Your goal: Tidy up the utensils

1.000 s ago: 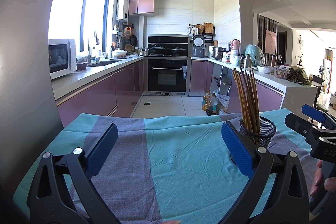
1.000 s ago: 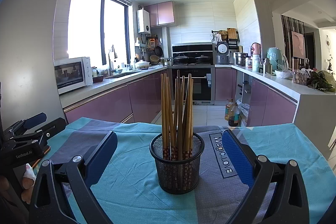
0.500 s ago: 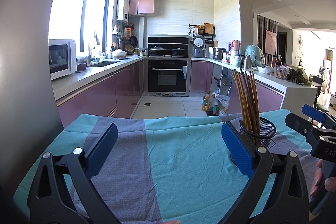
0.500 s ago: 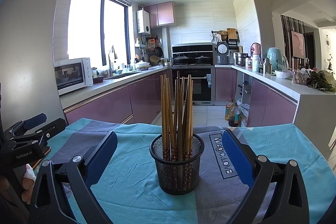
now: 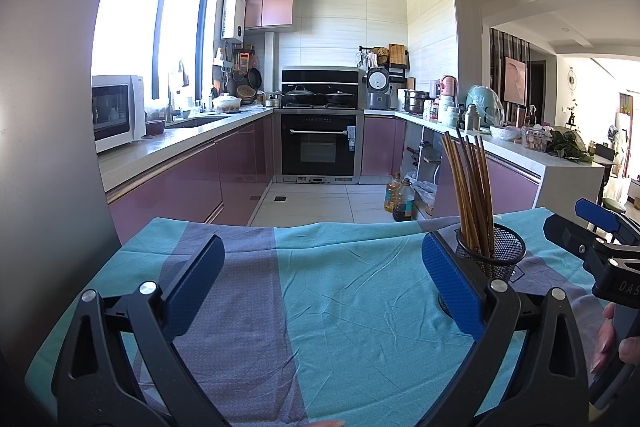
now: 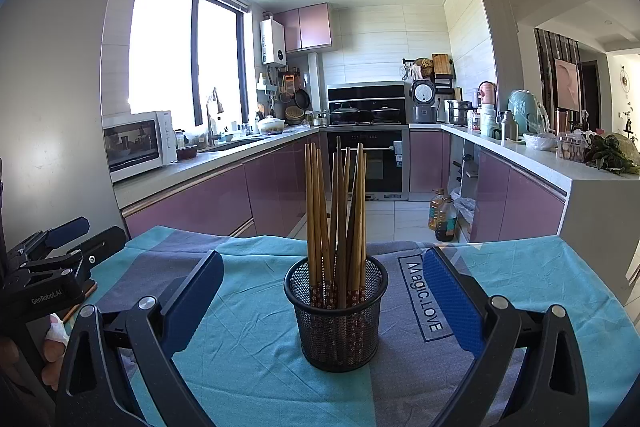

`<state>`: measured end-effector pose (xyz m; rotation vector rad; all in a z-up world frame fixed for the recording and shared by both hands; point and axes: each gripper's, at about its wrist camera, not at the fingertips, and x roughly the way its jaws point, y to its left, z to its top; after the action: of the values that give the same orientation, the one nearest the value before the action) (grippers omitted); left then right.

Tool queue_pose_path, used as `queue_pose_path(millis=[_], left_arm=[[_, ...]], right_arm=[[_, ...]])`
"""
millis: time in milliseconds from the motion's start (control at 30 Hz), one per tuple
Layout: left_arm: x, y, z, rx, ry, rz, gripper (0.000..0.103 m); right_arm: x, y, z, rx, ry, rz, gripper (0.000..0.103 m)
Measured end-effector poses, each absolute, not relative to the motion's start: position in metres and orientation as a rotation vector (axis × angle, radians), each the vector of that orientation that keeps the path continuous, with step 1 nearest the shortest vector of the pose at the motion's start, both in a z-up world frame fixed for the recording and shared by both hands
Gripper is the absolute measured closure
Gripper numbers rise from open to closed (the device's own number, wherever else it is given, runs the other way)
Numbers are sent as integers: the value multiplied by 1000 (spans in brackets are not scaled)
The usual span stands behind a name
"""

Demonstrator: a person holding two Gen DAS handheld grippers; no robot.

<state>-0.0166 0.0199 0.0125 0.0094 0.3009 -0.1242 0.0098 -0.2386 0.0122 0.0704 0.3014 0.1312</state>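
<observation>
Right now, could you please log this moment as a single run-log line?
left gripper: open, empty | right gripper: open, facing mesh holder | chopsticks: upright in holder | tablecloth: bare ahead of left gripper

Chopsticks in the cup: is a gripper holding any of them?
No. Both the left gripper and right gripper are open and empty; the chopsticks stand untouched in the mesh cup.
</observation>
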Motion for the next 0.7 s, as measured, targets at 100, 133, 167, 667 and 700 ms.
queue_pose_path(millis=[100,133,167,667,700], left_arm=[[-17,20,12,11,301,-124,6],[-17,20,12,12,301,-123,6],[-16,20,13,10,302,-123,6],[-16,20,13,10,302,-123,6],[-16,20,13,10,302,-124,6]], right_arm=[[10,-239,12,71,302,132,6],[10,-238,12,71,302,131,6],[10,-238,12,71,302,131,6],[10,-238,12,74,302,132,6],[10,-239,12,74,303,132,6]])
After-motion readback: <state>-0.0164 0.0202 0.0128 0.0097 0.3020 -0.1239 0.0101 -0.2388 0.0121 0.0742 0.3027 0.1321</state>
